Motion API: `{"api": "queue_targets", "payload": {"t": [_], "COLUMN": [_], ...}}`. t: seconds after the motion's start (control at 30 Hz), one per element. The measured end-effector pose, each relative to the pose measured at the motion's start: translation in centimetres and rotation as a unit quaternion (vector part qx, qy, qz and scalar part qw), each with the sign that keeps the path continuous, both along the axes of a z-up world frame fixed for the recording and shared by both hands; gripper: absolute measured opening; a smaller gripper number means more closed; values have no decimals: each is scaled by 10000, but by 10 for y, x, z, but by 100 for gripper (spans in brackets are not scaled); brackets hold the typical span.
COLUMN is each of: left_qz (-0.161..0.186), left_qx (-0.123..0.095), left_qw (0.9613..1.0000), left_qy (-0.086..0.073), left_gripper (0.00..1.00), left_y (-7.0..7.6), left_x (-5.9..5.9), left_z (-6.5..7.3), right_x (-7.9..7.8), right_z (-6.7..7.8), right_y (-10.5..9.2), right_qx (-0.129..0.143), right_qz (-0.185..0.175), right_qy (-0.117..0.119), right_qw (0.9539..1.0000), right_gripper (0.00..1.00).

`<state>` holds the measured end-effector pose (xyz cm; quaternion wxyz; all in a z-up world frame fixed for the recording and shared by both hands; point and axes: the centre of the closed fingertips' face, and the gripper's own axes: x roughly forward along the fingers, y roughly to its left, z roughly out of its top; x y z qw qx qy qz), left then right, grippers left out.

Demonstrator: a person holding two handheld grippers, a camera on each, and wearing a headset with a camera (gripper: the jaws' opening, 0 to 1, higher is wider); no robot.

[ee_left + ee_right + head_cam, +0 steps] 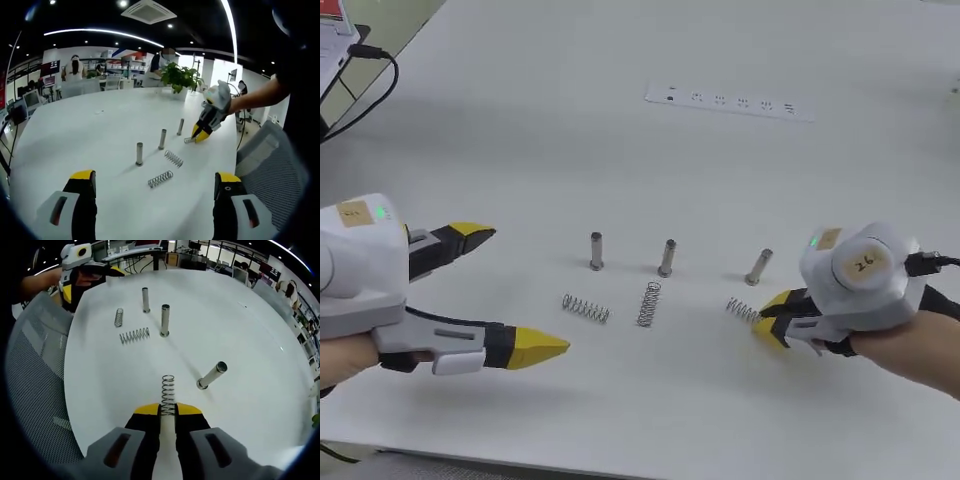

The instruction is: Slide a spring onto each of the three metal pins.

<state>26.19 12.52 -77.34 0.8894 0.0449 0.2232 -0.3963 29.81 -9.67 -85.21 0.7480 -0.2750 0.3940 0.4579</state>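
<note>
Three metal pins stand in a row on the white table: the left pin (596, 250), the middle pin (667, 257) and the right pin (759, 266), which leans. Loose springs lie in front of them, one (585, 308) on the left and one (648, 303) in the middle. My right gripper (775, 318) is low at the table, shut on one end of the third spring (742, 310), also seen as the spring (168, 390) sticking out of my right gripper (168, 409) beside the leaning pin (212, 375). My left gripper (508, 290) hovers open, left of the pins, with nothing in it.
A white power strip (730, 102) lies further back on the table. A black cable (372, 92) and a laptop corner (334, 40) are at the far left. A mesh chair (35, 365) stands at the table's near edge. People and a plant (181, 77) are in the background.
</note>
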Motion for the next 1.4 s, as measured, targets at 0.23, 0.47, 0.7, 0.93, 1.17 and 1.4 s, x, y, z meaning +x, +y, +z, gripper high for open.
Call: {"api": "queue_targets", "payload": {"t": [0.23,0.47,0.7,0.93,1.17,1.4], "left_qz": [-19,-8,-173,-163,-564,-1171], "left_qx": [32,-167,-455,-1176,-1224,-1038], "left_qw": [10000,9997,9975,9902,9892,9867], "left_qy": [16,-166,-510,-732,-586,-429], "left_gripper": [96,96,95,87,76,66], "left_y": [2,-3,-15,-23,-40,-65], "left_x": [-2,-1,-3,-2,-9,-18], "left_z": [-1,11,32,57,56,44], "right_x": [0,-2,-9,-17,-28,-38], "right_z": [2,14,38,66,86,89], "right_y": [0,5,11,21,30,38], "right_qx": [-85,86,462,634,631,549], "right_qz": [110,90,62,376,536,879], "right_qy": [-138,-124,-47,-188,-305,-305], "right_qw": [9998,9998,9989,9971,9961,9942], "right_gripper": [8,8,8,8,8,8]}}
